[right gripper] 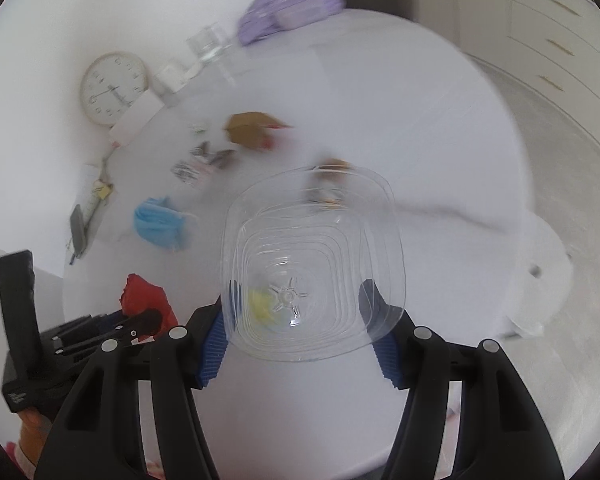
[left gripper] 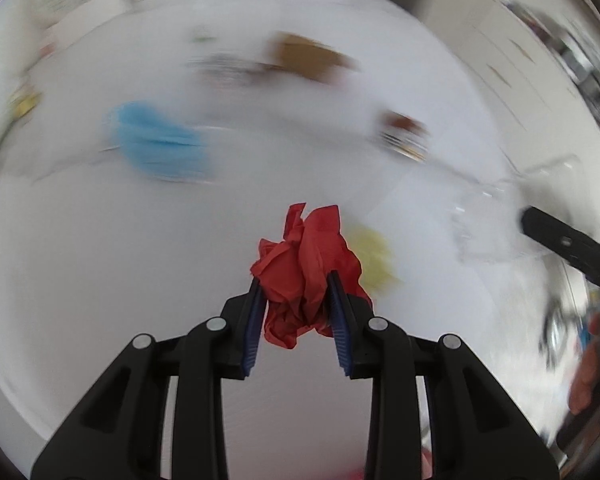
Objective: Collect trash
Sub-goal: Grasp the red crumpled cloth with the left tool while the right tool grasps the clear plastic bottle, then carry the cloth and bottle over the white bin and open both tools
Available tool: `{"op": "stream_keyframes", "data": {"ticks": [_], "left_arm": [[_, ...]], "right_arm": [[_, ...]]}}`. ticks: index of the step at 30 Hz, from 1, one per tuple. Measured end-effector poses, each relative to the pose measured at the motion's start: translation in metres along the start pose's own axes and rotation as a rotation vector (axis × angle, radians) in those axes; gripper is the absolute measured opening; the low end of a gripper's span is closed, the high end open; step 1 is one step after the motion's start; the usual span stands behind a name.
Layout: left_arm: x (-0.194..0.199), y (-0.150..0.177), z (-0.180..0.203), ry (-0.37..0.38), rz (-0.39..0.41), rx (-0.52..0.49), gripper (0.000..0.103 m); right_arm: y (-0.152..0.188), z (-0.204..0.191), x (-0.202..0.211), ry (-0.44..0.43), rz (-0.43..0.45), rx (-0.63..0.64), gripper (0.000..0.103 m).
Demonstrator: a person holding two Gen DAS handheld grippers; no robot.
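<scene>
My left gripper (left gripper: 296,284) is shut on a crumpled red paper ball (left gripper: 308,264), held up off the white round table (left gripper: 100,260); in the right wrist view the same red paper ball (right gripper: 146,294) shows at the lower left. My right gripper (right gripper: 300,304) is shut on a clear plastic container (right gripper: 312,256), its blue pads against both sides; in the left wrist view the container (left gripper: 496,220) is a blur at the right. A yellow crumpled scrap (left gripper: 374,258) lies on the table just beyond the red ball and shows through the container as a yellow scrap (right gripper: 262,302).
On the table lie a blue face mask (right gripper: 158,224), a brown cardboard piece (right gripper: 248,128), small wrappers (right gripper: 200,164) and another wrapper (right gripper: 330,184). A wall clock (right gripper: 114,88), glassware (right gripper: 210,44) and a purple bag (right gripper: 296,4) sit at the far side. Drawers (right gripper: 560,40) stand at the right.
</scene>
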State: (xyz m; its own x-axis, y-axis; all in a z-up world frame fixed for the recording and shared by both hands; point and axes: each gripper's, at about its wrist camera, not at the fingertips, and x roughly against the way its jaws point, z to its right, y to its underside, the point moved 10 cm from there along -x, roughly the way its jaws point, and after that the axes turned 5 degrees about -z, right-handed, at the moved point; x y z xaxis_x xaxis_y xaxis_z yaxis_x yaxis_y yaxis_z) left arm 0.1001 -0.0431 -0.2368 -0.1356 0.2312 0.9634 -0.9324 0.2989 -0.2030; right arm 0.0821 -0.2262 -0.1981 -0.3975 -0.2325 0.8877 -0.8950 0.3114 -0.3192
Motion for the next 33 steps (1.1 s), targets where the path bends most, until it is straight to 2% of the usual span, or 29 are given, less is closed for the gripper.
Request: {"op": "stream_keyframes", "data": {"ticks": [7, 10, 13, 19, 27, 28, 29, 30, 32, 33], "left_arm": [[-0.022, 0.051, 0.169, 0.147, -0.105, -0.336, 0.030], [-0.031, 0.077, 0.226, 0.181, -0.155, -0.462, 0.030], [-0.037, 0.100, 0.278, 0.196, -0.187, -0.588, 0.030], [-0.037, 0.124, 0.331, 0.198, -0.196, -0.706, 0.030], [-0.035, 0.132, 0.345, 0.181, -0.190, -0.729, 0.031], [-0.038, 0.129, 0.344, 0.175, -0.186, -0.731, 0.034], [-0.037, 0.128, 0.342, 0.160, -0.175, -0.733, 0.045], [-0.036, 0.127, 0.343, 0.149, -0.165, -0.734, 0.062], [-0.031, 0.123, 0.339, 0.124, -0.132, -0.729, 0.080], [-0.027, 0.123, 0.340, 0.129, -0.123, -0.728, 0.081]], "right_arm": [[0.095, 0.122, 0.058, 0.119, -0.002, -0.196, 0.062], [0.145, 0.176, 0.080, 0.164, -0.004, -0.314, 0.062], [0.182, 0.212, 0.096, 0.187, 0.000, -0.402, 0.062], [0.219, 0.248, 0.113, 0.191, 0.016, -0.480, 0.062], [0.225, 0.257, 0.118, 0.182, 0.017, -0.477, 0.062], [0.227, 0.258, 0.119, 0.181, 0.016, -0.477, 0.062], [0.228, 0.258, 0.119, 0.179, 0.012, -0.475, 0.062], [0.228, 0.258, 0.119, 0.180, 0.009, -0.474, 0.062], [0.230, 0.256, 0.118, 0.178, 0.004, -0.472, 0.062], [0.230, 0.256, 0.118, 0.178, 0.001, -0.470, 0.062]]}}
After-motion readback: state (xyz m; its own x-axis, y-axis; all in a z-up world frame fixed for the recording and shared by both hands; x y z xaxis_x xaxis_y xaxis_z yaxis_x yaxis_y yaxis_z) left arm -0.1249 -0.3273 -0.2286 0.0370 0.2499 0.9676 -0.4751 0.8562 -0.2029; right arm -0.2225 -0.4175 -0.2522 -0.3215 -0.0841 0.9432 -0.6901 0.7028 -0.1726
